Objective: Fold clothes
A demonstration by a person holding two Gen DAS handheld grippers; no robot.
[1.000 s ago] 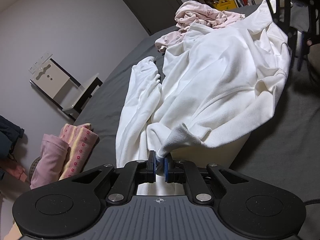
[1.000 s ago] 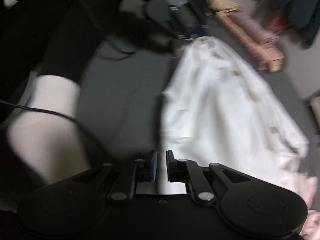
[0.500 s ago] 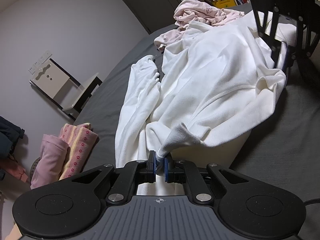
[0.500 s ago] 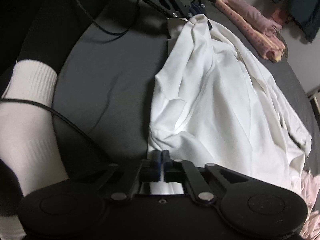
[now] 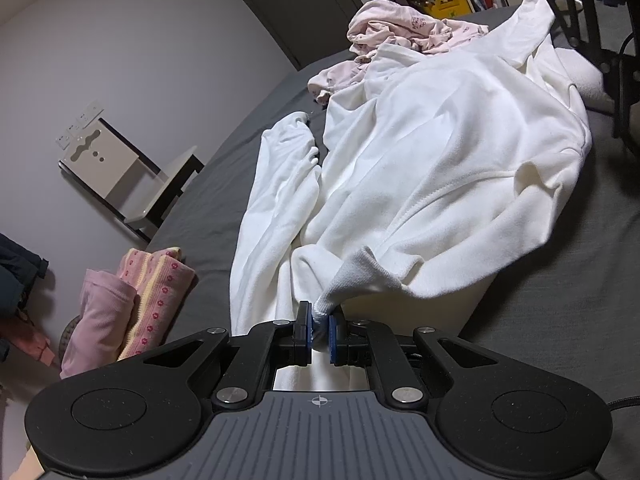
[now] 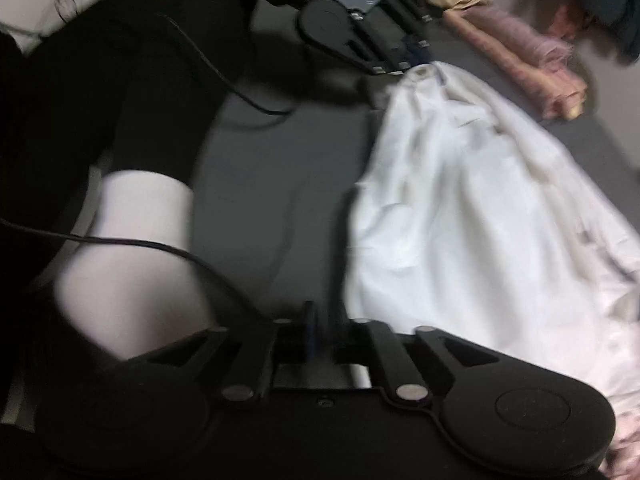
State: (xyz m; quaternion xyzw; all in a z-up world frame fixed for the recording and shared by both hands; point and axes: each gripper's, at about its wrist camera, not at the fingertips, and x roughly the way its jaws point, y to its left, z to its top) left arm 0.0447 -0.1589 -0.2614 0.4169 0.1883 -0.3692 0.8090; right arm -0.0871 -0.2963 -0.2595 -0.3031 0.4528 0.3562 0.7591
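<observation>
We see a white hoodie point(image 5: 440, 168) spread on the grey bed point(image 5: 560, 300), its length running from lower centre to upper right. Our left claw point(image 5: 319, 328) pinches its near cuff. Our right claw point(image 6: 320, 324) is blurred; we cannot tell its opening.

The left wrist view is sharp and evenly lit, dim room light, the white garment point(image 5: 440, 168) brightest and nearly washed out. It casts a soft shadow on the grey bed point(image 5: 560, 280) along its right side. Fisheye bends the wall and door at the edges. The right wrist view is darker and smeared by motion blur; its gripper point(image 6: 320, 328) is nearly black, detail lost.
</observation>
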